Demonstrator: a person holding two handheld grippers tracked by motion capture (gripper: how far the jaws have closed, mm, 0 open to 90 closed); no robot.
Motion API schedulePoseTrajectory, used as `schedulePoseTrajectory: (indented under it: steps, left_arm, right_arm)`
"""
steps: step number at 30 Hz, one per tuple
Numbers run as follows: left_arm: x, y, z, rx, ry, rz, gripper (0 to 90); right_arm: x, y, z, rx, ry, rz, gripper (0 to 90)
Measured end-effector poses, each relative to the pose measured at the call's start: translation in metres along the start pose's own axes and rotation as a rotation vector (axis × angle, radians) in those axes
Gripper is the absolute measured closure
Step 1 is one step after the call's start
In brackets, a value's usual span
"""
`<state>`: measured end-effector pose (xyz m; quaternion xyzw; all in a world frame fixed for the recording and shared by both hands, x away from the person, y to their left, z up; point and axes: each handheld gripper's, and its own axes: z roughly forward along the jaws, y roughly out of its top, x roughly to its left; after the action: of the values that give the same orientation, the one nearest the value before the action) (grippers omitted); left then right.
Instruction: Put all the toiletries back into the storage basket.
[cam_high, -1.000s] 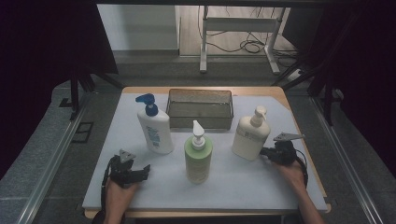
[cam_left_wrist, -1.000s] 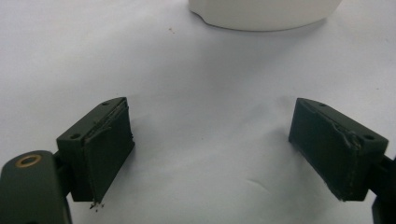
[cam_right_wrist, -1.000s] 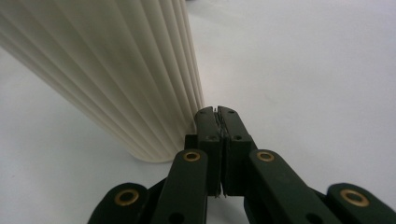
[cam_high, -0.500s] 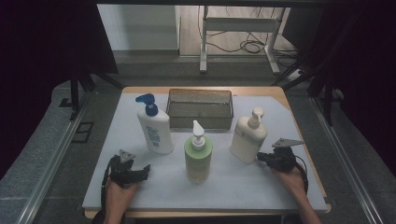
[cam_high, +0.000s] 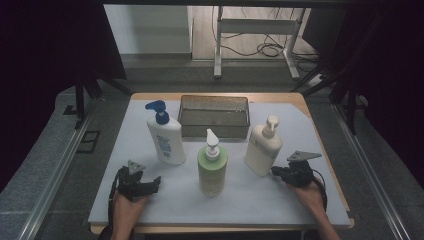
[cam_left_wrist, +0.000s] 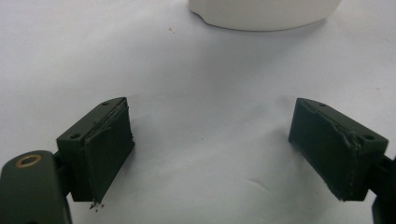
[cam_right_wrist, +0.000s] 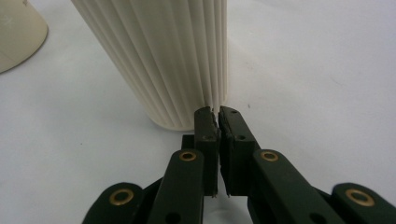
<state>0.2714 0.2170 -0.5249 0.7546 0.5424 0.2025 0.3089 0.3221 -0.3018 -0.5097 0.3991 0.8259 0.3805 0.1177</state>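
Three pump bottles stand on the white mat (cam_high: 100, 200): a white one with a blue pump (cam_high: 165, 137), a green one (cam_high: 212, 170) and a ribbed cream one (cam_high: 262, 150). My left gripper (cam_high: 155, 184) rests on the mat near the front left, open, with bare mat between its jaws (cam_left_wrist: 224, 154); the white bottle's base (cam_left_wrist: 266, 11) lies ahead of it. My right gripper (cam_high: 275, 171) sits just right of the cream bottle, shut on nothing, its tips (cam_right_wrist: 218, 112) close to the ribbed wall (cam_right_wrist: 163, 56) at its foot.
A dark mesh basket (cam_high: 215, 98) stands at the back middle of the mat, behind the bottles. Another pale bottle base (cam_right_wrist: 18, 32) shows at the left of the right gripper view. The table's wooden edge (cam_high: 320, 150) runs along the right.
My right gripper has slid a little toward the near edge, beside the cream bottle. The left gripper and the bottles have stayed put.
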Motion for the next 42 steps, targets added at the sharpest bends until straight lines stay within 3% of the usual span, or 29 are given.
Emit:
schedulePoseTrajectory:
  steps: [16,31,42]
  left_arm:
    - [0.000,0.000,0.000,0.000,0.000,0.000,12.9]
    - [0.000,0.000,0.000,-0.001,0.000,0.000,12.9]
    - [0.000,0.000,0.000,-0.001,0.000,0.000,12.9]
  right_arm:
    - [0.007,-0.004,-0.012,-0.005,-0.003,-0.006,76.5]
    - [0.022,-0.002,-0.025,-0.012,-0.010,-0.019,39.0]
    - [0.030,0.011,-0.032,-0.043,-0.007,-0.042,24.9]
